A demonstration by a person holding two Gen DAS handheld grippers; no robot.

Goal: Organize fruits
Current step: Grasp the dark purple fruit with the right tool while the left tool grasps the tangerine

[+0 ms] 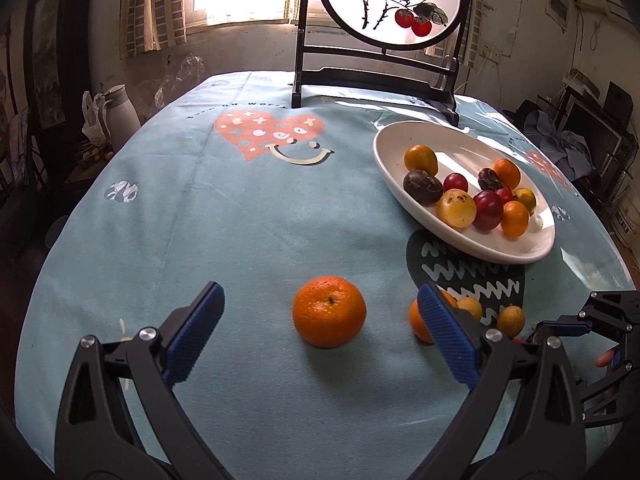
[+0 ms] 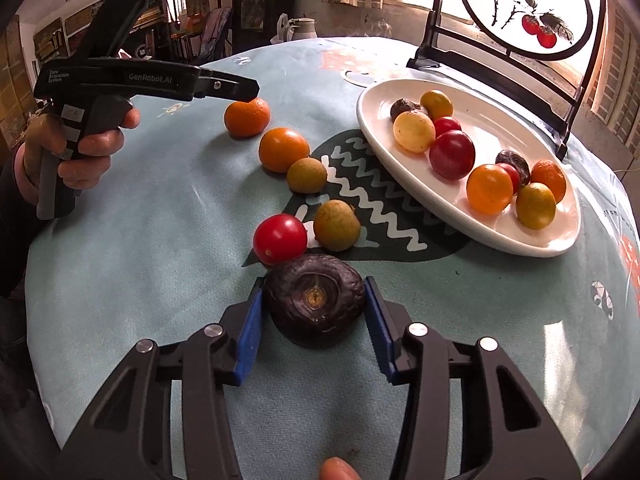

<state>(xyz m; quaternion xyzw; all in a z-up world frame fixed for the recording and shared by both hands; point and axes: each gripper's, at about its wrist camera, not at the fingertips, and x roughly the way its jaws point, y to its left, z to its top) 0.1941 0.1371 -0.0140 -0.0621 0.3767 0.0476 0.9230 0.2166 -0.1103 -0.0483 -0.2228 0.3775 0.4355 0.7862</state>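
A tangerine (image 1: 329, 311) lies on the cloth between and just ahead of my open left gripper (image 1: 320, 332); it also shows in the right wrist view (image 2: 247, 117). My right gripper (image 2: 314, 312) has its blue pads on both sides of a dark wrinkled fruit (image 2: 315, 303) resting on the cloth. A line of loose fruit runs from it: a red tomato (image 2: 280, 239), two brownish-yellow fruits (image 2: 337, 225) (image 2: 307, 175) and an orange (image 2: 283, 149). A white oval plate (image 2: 556, 236) holds several mixed fruits; it also shows in the left wrist view (image 1: 452, 240).
A dark wooden stand with a round painted screen (image 1: 394, 0) stands behind the plate. A white jug (image 1: 120, 116) sits beyond the table's left edge. The light blue tablecloth (image 1: 200, 220) covers a round table.
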